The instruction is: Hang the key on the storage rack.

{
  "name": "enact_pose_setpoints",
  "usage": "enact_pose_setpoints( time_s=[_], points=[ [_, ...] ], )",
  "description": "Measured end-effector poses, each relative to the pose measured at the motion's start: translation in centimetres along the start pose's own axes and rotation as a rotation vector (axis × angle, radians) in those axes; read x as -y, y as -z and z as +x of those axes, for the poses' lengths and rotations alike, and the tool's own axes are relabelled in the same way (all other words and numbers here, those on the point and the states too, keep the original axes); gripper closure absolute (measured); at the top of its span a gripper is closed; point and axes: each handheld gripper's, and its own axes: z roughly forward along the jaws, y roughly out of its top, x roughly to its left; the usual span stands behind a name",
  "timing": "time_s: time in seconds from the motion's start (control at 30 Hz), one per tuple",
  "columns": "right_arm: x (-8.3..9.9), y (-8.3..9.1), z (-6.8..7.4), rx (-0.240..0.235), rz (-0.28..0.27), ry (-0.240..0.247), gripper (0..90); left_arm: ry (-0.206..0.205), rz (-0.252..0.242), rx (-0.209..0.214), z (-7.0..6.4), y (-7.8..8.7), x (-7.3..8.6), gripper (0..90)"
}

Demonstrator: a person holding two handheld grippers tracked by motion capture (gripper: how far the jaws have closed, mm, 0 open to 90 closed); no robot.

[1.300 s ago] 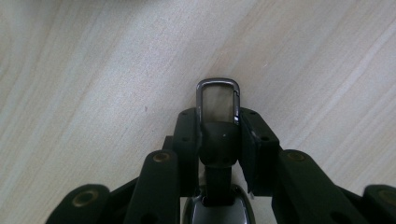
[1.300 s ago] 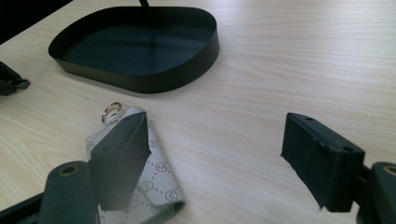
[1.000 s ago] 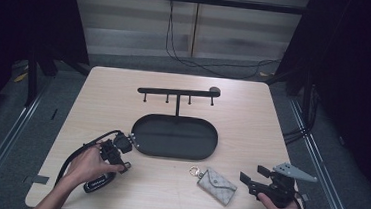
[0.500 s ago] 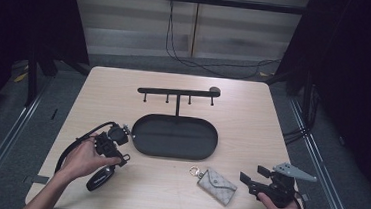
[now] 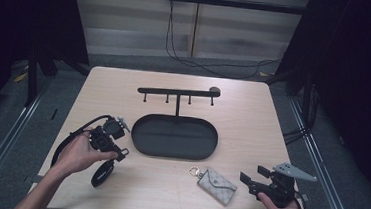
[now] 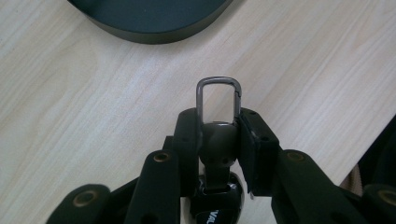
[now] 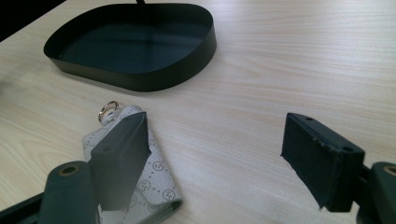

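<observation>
Table (image 5: 252, 120): light wood; we see its near edge cut off at the bottom of the high view.

Tray (image 5: 174, 136): dark oval tray at the table's middle, with a hook rack (image 5: 178, 92) rising from its far rim. In the left gripper view we get just a slice of its wall at the top; in the right gripper view its far rim runs out of the picture.

Left gripper (image 6: 218, 135): held in the left hand (image 5: 77, 153) just left of the tray. Its jaws are clamped on the metal head of a key holder (image 6: 217, 144). We see the wire clip (image 6: 218, 95) of the holder standing out past the jaw tips over bare wood, near the tray wall but apart from it. The holder's lower body is cut off by the frame and partly hidden between the jaws; we can read only fragments of lettering there. In the high view a dark loop (image 5: 102, 173) lies on the table by that hand; we cannot tell whether it is strap or cable.

Right gripper (image 7: 215, 158): at the table's near right corner, jaws wide apart, gripping nothing.

Pouch (image 5: 216, 185): small patterned grey pouch with a ring (image 7: 108, 110), flat on the table in front of the tray, just left of the right gripper. In the right gripper view one jaw covers part of it; we cannot tell whether they touch.
</observation>
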Motion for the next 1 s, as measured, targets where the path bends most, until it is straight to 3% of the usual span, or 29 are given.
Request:
enact_pose_setpoints(
  time_s=[0.1, 0.2, 0.33, 0.77, 0.93, 1.0],
  points=[
    [0.0, 0.0, 0.0, 0.000, 0.001, -0.001, 22.8, -0.014, -0.005, 0.001, -0.1, 0.5, 0.1, 70.5],
    [0.0, 0.0, 0.0, 0.000, 0.000, -0.001, 22.8, -0.004, -0.014, 0.001, -0.1, 0.7, 0.1, 70.5],
    [0.0, 0.0, 0.0, 0.000, 0.000, 0.000, 22.8, 0.010, 0.007, 0.023, 0.1, 1.5, -0.1, 70.5],
    [0.0, 0.0, 0.0, 0.000, 0.000, -0.001, 22.8, 0.008, 0.084, 0.005, -0.3, 3.4, -1.5, 70.6],
    [0.0, 0.0, 0.0, 0.000, 0.000, -0.002, 22.8, 0.021, 0.090, -0.005, -0.2, 3.9, -1.9, 70.6],
    [0.0, 0.0, 0.0, 0.000, 0.000, -0.001, 22.8, 0.028, 0.111, 0.014, -0.1, 4.1, -2.3, 70.6]
  ],
)
